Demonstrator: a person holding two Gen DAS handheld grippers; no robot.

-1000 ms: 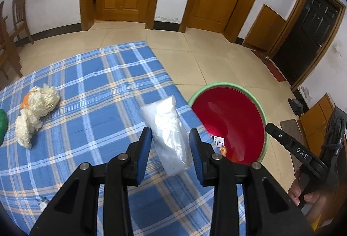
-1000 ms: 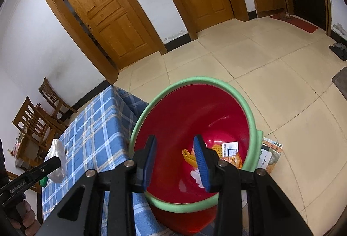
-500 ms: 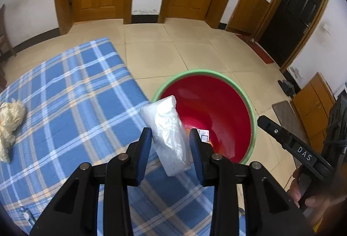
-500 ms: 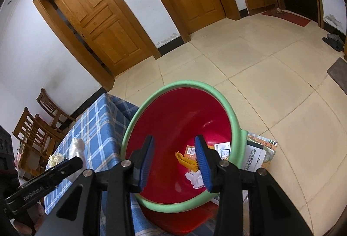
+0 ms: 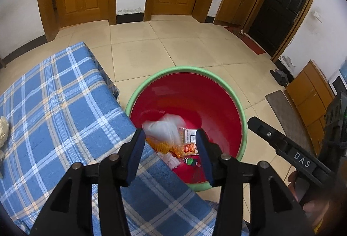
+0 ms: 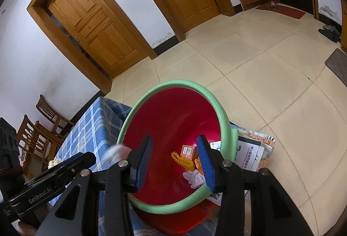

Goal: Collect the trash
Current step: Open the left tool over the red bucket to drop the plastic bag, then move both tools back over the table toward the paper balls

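Observation:
A red bin with a green rim point(image 5: 243, 114) stands on the floor beside the table; it also shows in the right wrist view point(image 6: 225, 123). My left gripper point(image 5: 170, 147) is open above the bin's near edge. A clear plastic bag point(image 5: 163, 128), blurred, is just beyond its fingertips, over the bin and free of the pads. In the right wrist view the bag is a blur point(image 6: 116, 152) at the bin's left rim. My right gripper point(image 6: 173, 153) is open and empty over the bin. Orange wrappers and paper point(image 5: 184, 147) lie at the bin's bottom.
The table wears a blue plaid cloth point(image 5: 54, 110). A crumpled cream paper wad point(image 5: 4, 130) lies at its far left edge. Printed paper bags point(image 6: 251, 153) sit on the floor behind the bin. Wooden chairs point(image 6: 39, 127) stand beyond the table. Tiled floor surrounds the bin.
My left gripper carried the plastic bag from over the table to over the bin, then opened; the bag is out of the jaws and dropping. The right gripper stayed open above the bin.

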